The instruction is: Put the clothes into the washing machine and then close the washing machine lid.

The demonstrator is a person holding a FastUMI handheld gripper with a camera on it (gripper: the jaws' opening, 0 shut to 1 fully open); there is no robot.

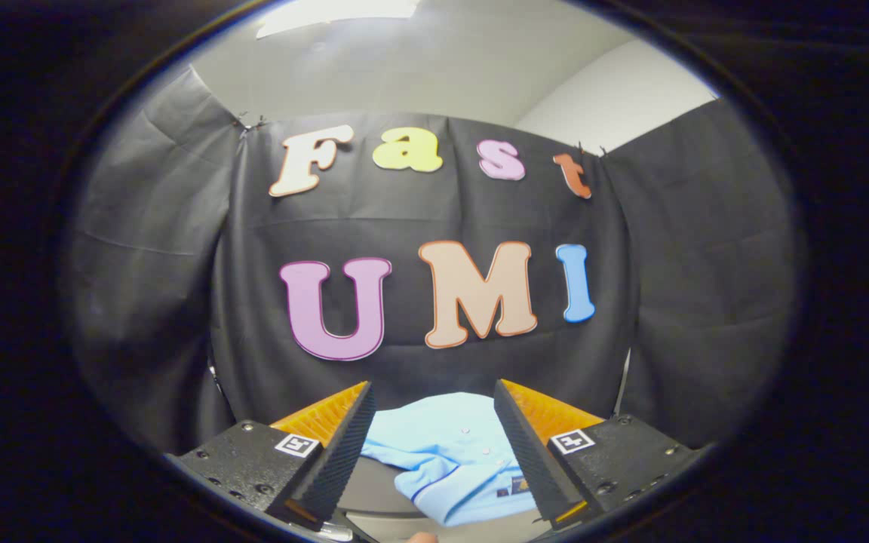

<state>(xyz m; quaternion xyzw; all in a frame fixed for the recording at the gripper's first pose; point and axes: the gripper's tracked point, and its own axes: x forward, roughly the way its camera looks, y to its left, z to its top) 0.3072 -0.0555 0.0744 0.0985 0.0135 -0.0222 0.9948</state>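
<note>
A light blue shirt (446, 445) with small buttons and a dark-edged collar lies folded on a grey surface (374, 490), below and just ahead of my fingers. My gripper (433, 407) is held above it, open, its two fingers (344, 445) spread wide with nothing between them. The shirt shows through the gap between the fingers, and its right part is hidden behind the right finger. I cannot tell whether the grey surface belongs to the washing machine.
The black cloth booth wall (434, 219) hangs close behind the shirt and wraps around both sides. Above it are a white wall and a ceiling light (336, 11). A small bit of a hand (423, 537) shows under the fingers.
</note>
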